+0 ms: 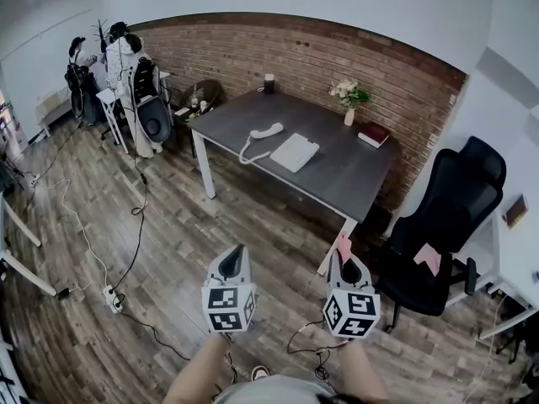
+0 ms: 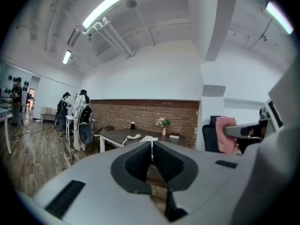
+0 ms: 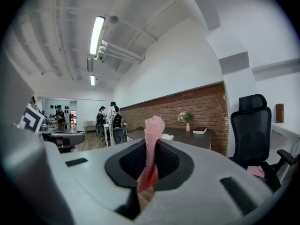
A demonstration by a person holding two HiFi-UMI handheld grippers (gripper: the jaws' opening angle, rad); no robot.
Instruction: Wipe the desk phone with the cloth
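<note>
The white desk phone (image 1: 294, 151) sits on the dark grey desk (image 1: 354, 179) across the room, its handset (image 1: 266, 130) lying off the base to the left on its cord. My right gripper (image 1: 344, 257) is shut on a pink cloth (image 1: 344, 246), which stands up between the jaws (image 3: 153, 125). My left gripper (image 1: 237, 255) is shut with nothing in it, its jaws pressed together (image 2: 152, 145). Both grippers hang over the wooden floor, well short of the desk. The phone shows small beyond the jaws (image 2: 148, 138) and behind the cloth (image 3: 167, 136).
On the desk stand a flower vase (image 1: 349, 101), a red book (image 1: 373, 134) and a black cup (image 1: 269, 82). A black office chair (image 1: 446, 217) with a pink cloth (image 1: 428, 257) on its seat stands right. Cables and a power strip (image 1: 111, 299) lie on the floor left.
</note>
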